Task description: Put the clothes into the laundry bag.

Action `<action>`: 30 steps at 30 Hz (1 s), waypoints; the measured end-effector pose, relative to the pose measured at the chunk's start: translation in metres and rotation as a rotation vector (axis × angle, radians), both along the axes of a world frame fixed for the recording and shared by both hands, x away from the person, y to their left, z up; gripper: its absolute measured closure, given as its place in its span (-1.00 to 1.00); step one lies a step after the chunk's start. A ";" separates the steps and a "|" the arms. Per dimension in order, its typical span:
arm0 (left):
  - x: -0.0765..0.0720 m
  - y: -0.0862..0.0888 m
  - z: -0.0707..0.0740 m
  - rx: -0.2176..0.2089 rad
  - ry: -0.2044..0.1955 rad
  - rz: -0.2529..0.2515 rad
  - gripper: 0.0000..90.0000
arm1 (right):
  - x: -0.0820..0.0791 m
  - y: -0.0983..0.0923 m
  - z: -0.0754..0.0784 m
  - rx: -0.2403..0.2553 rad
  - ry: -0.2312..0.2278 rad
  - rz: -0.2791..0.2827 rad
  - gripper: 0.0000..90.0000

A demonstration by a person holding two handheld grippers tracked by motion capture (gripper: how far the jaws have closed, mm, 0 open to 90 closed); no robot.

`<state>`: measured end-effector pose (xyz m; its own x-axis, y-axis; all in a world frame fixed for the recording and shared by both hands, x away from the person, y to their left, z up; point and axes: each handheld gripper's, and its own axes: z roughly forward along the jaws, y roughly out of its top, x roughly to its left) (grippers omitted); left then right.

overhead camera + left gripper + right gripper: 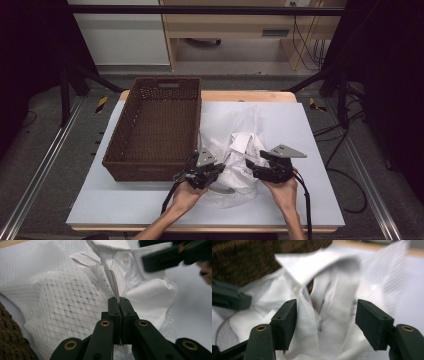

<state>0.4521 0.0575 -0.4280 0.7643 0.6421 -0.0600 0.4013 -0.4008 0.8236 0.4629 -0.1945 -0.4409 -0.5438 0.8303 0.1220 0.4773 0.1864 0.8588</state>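
Fabric sits pinched between the jaws of the left gripper (119,302): they stand together, clamped on a narrow ribbed strip of the mesh bag (57,307), the strip rising straight out of the jaw tips. The bag, a white netted laundry pouch, spreads to the left of these jaws and beyond them, and the white shirt (140,292) is bunched just past the tips and to their right, its collar and a button showing. Low at the left of the same jaws lies a corner of the brown wicker basket (12,340).

The right gripper (325,317) has its jaws apart, with the shirt's front placket lying in the gap between them; the pads do not seem to press on the cloth, though the picture is blurred here. Beyond these jaws the collar stands up, with the basket behind it.

From the high view, both grippers meet over the crumpled shirt and bag on the pale surface (300,130), the left gripper (207,165) near the basket's (155,125) front right corner, the right gripper (265,162) on the shirt's far side.
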 end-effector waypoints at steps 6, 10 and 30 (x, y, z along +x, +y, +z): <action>0.001 0.001 0.000 0.007 0.002 0.005 0.96 | 0.014 0.010 -0.012 -0.006 0.008 0.016 0.59; 0.004 0.004 0.001 -0.010 0.018 0.013 0.96 | 0.002 0.006 -0.003 -0.018 -0.053 0.023 0.75; 0.010 0.003 0.044 -0.064 -0.059 0.042 0.97 | -0.036 0.035 -0.011 -0.092 -0.007 0.344 0.78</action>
